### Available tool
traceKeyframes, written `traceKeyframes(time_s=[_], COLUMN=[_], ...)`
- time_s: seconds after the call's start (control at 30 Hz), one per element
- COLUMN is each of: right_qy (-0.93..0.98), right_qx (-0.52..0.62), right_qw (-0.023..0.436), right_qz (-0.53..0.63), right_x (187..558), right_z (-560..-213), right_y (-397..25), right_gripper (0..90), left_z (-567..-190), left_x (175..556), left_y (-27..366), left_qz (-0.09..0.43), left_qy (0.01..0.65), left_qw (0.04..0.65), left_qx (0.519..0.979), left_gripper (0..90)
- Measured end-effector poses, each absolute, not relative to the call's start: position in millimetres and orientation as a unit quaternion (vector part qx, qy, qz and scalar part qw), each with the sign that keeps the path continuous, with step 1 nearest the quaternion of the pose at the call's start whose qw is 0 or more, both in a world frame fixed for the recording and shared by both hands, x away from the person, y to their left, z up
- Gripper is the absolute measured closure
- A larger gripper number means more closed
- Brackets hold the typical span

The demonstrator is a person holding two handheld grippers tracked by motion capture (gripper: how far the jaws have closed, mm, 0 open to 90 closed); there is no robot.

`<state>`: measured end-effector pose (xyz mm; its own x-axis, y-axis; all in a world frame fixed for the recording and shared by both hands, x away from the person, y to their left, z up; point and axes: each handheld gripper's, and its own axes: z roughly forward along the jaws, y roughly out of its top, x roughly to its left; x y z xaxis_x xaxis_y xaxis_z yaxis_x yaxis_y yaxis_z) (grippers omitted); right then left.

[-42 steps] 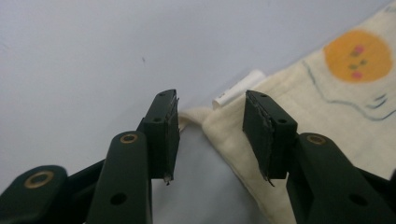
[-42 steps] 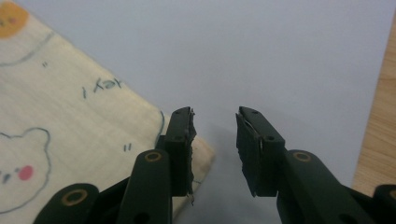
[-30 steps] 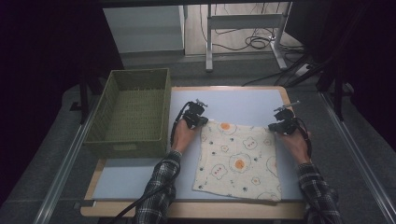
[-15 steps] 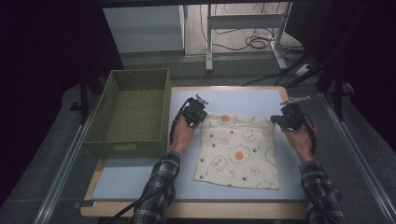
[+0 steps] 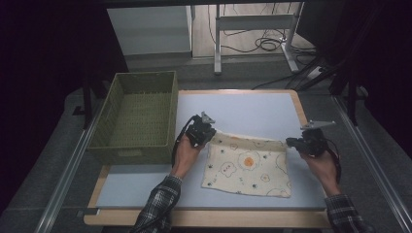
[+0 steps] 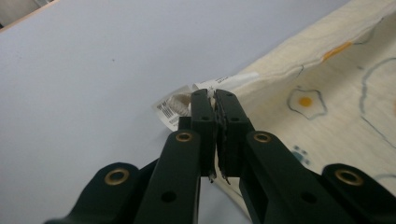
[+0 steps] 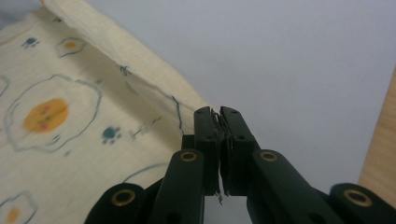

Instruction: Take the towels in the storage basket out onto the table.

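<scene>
A cream cloth (image 5: pixel 248 165) printed with fried eggs lies on the pale blue table top (image 5: pixel 243 109). My left gripper (image 5: pixel 210 133) is shut on the cloth's far left corner, where a white label (image 6: pixel 170 106) sticks out beside the closed jaws (image 6: pixel 215 95). My right gripper (image 5: pixel 290 142) is shut on the cloth's far right corner (image 7: pixel 187 109), the jaws pressed together (image 7: pixel 219 112). The far edge is lifted and stretched between the two grippers, while the near part of the cloth (image 5: pixel 243 187) rests on the table.
A green woven basket (image 5: pixel 136 116) stands at the left of the table, a hand's width from my left gripper. The table's wooden edge (image 5: pixel 301 109) runs along the right side. Beyond the table stand a white frame (image 5: pixel 252 29) and floor cables (image 5: pixel 265 43).
Both grippers have drawn toward the person and lifted the cloth's far edge. The cloth has slid nearer and looks shorter, its far edge now taut.
</scene>
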<state>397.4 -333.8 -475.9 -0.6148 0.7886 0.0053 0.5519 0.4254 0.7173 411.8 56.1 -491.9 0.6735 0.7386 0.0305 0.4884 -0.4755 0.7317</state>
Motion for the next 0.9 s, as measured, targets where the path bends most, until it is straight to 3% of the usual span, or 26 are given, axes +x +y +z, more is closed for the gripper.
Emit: traceKeyframes(time_s=[0.53,0.9], right_qy=[0.843,0.851], right_qx=[0.367,0.355], right_qw=[0.135,0.118], right_qz=[0.370,0.368], right_x=[317,283], right_z=[-477,-486], right_y=[-336,-335], right_gripper=[86.3,86.2], left_z=[-498,-511], left_x=[338,301], left_y=[81,88], left_qz=[0.144,0.129], left_qy=[0.314,0.295], left_qw=[0.403,0.411], left_qx=[0.848,0.853], left_gripper=[86.9,86.6])
